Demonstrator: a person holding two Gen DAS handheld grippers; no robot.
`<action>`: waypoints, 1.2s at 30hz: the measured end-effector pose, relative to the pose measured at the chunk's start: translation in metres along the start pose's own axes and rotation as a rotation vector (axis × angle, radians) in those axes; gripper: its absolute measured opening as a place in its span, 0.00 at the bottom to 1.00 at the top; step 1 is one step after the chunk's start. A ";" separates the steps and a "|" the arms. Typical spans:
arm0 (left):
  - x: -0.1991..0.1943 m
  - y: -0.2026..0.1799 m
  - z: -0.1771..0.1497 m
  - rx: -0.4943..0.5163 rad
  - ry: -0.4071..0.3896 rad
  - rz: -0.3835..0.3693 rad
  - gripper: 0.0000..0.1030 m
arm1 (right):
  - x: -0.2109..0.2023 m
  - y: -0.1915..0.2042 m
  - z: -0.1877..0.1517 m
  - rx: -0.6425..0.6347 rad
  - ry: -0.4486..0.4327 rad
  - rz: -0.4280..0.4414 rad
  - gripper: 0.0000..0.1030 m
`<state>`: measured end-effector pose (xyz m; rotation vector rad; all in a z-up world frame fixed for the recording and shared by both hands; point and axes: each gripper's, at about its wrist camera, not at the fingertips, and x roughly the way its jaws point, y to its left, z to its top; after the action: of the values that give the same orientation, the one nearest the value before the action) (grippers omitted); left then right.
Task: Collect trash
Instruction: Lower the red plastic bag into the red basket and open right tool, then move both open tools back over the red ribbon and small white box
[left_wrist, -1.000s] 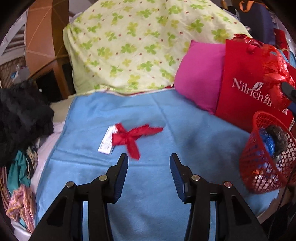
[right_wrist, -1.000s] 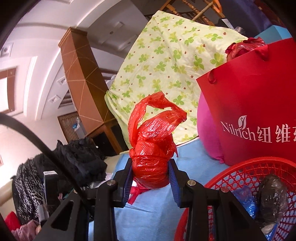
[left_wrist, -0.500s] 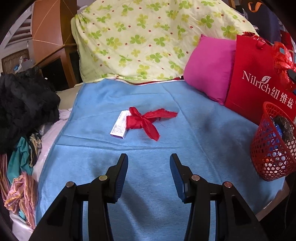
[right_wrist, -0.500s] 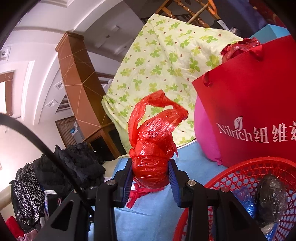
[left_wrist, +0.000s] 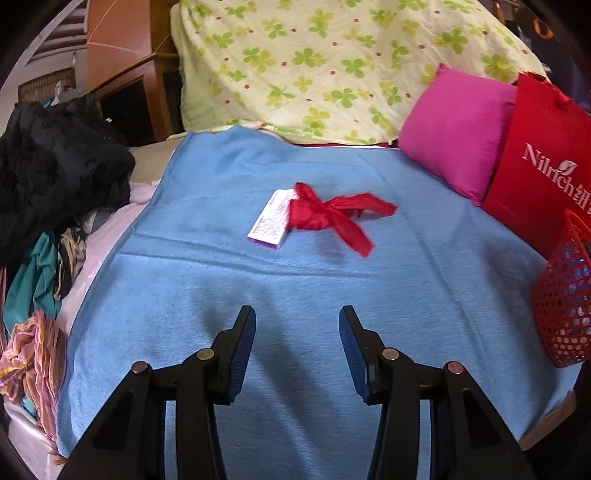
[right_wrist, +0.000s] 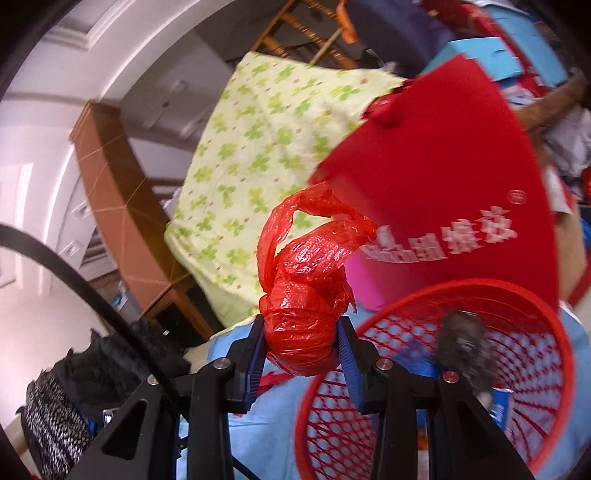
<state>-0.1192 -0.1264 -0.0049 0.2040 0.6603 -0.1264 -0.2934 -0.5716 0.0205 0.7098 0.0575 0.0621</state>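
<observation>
Two tongs in use. Right tongs (right_wrist: 301, 350) are gripping a knotted red bag (right_wrist: 306, 295) at its bulb, and the jaws are starting to open with the bag still pressed between them. Bag is hanging just left of the red basket (right_wrist: 436, 369) rim, not clearly over the opening. Left tongs (left_wrist: 297, 350) are standing partly open and empty, pointing down over the blue blanket (left_wrist: 424, 295) on the bed. A red ribbon (left_wrist: 332, 216) and a small box (left_wrist: 269, 223) touching it are lying ahead, well apart from the tips.

Risks, as judged: releasing now may be dropping the bag on the rim or blanket. Light basket near the bed edge may tip if bumped. Ribbon is limp; a shallow pinch may be snagging blanket instead.
</observation>
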 end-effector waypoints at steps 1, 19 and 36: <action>0.002 0.004 -0.001 -0.004 0.000 0.005 0.47 | -0.004 -0.002 -0.001 0.006 -0.008 -0.024 0.39; 0.030 0.046 -0.004 -0.069 -0.017 0.051 0.49 | 0.015 0.105 -0.055 -0.466 -0.072 -0.078 0.67; 0.033 0.060 -0.005 -0.113 -0.002 0.055 0.56 | 0.232 0.121 -0.156 -0.589 0.516 -0.198 0.67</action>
<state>-0.0849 -0.0684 -0.0201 0.1131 0.6569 -0.0363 -0.0780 -0.3609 -0.0263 0.0827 0.5800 0.0665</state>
